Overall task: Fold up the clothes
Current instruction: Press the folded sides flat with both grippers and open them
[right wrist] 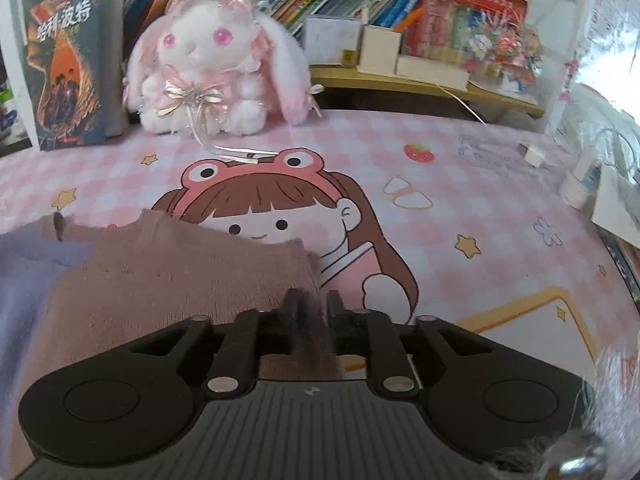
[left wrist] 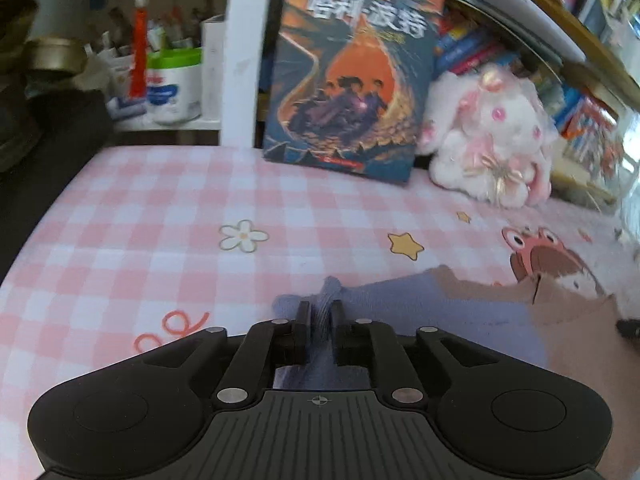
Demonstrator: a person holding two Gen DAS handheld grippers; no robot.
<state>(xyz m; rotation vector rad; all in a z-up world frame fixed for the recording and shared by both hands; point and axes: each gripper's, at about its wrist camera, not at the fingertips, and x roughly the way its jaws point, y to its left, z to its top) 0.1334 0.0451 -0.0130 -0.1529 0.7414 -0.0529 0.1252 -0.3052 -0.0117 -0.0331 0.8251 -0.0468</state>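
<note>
- Our knit top [right wrist: 160, 280] lies on the pink checked mat [left wrist: 160, 208], low in front of us.
- Our left gripper [left wrist: 320, 314] pinches its purple edge.
- Our right gripper [right wrist: 313, 307] pinches its brown edge.
- It looks soft, light and floppy, so we think the edges are best to hold.

Garment [left wrist: 460, 320] cut off by frame edges; shelf clutter [left wrist: 168, 52] a blur.
</note>
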